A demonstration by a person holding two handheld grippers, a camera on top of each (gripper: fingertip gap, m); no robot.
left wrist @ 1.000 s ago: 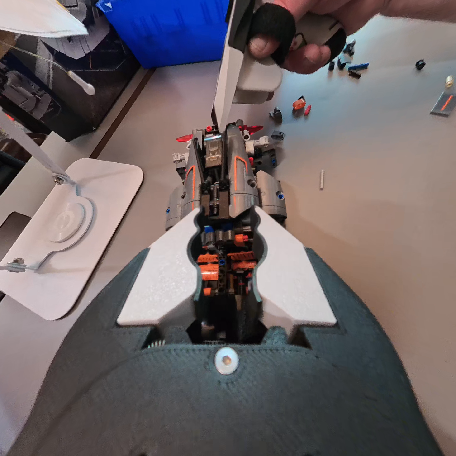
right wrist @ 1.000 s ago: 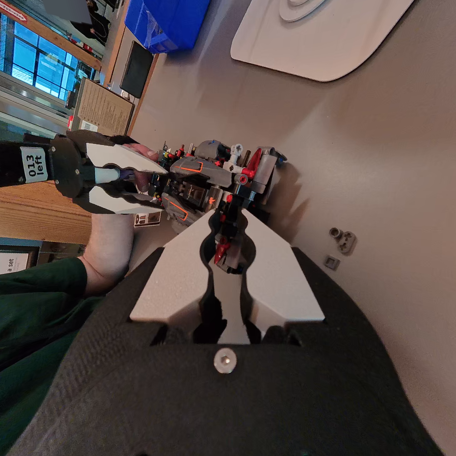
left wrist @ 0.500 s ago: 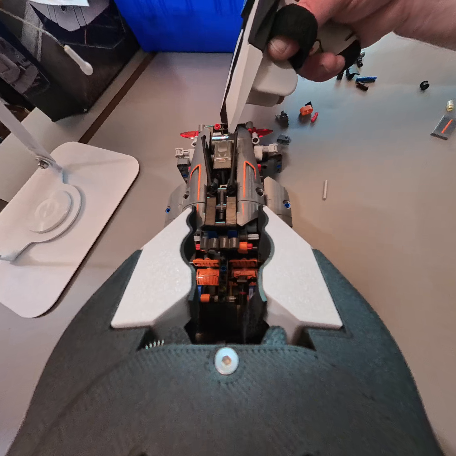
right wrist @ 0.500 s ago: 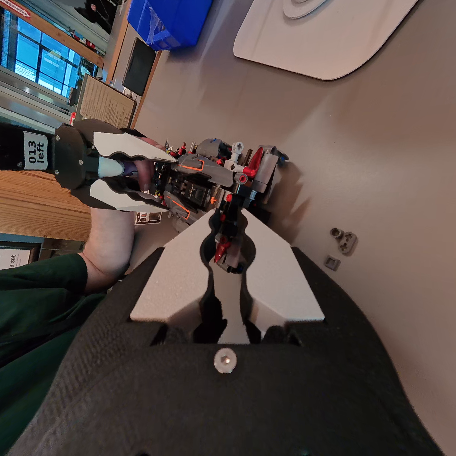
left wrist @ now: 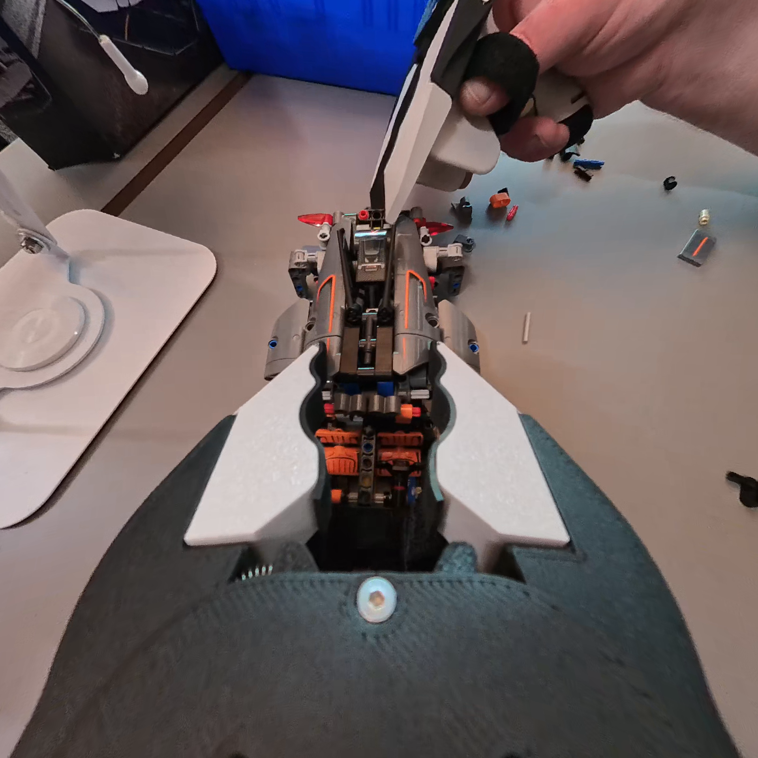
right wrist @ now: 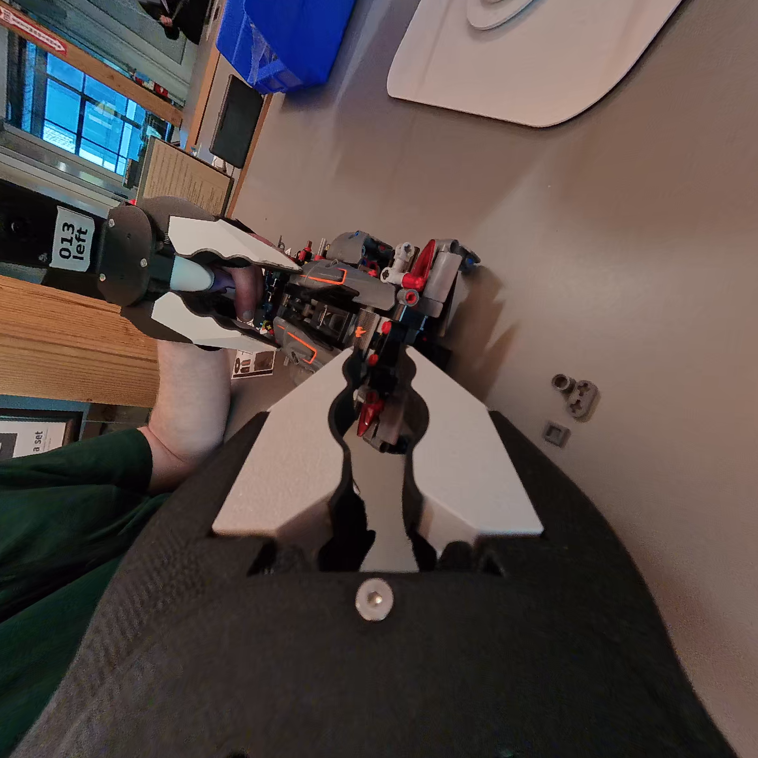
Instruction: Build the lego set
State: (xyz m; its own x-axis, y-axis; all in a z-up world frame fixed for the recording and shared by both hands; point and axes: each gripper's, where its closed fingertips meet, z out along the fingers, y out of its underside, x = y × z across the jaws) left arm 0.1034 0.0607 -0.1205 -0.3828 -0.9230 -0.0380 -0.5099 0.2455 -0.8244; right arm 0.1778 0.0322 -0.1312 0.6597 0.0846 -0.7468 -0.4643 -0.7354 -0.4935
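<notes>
The lego model (left wrist: 371, 328), a grey vehicle with orange striping, lies lengthwise on the beige counter (left wrist: 615, 369). My left gripper (left wrist: 375, 357) has its white fingers (left wrist: 262, 463) closed around the model's near end, over the orange and black mechanism. My right gripper (right wrist: 379, 361) comes in from the far end, its fingers (right wrist: 463, 455) clenched on a small black and grey sub-assembly (right wrist: 379, 404) with a red pointed piece; seen from the left wrist, its tips meet the model's far end between two red translucent fins (left wrist: 313, 218).

The step in hand appears to be seating this sub-assembly on the far end. To do it well, I should keep the left grasp firm and level so the model cannot slide, line the part squarely with its socket, and press along the model's long axis rather than downward, which could pry off the fins.

Loose pieces (left wrist: 498, 201) lie scattered to the far right; two grey pieces (right wrist: 576, 393) rest just beside the model. A white pad (left wrist: 82, 348) sits to the left and a blue bin (left wrist: 320, 37) beyond.

The left gripper's body carries a white printed label (right wrist: 74, 240); its wording is not reproduced. No brand mark is legible on the model.
</notes>
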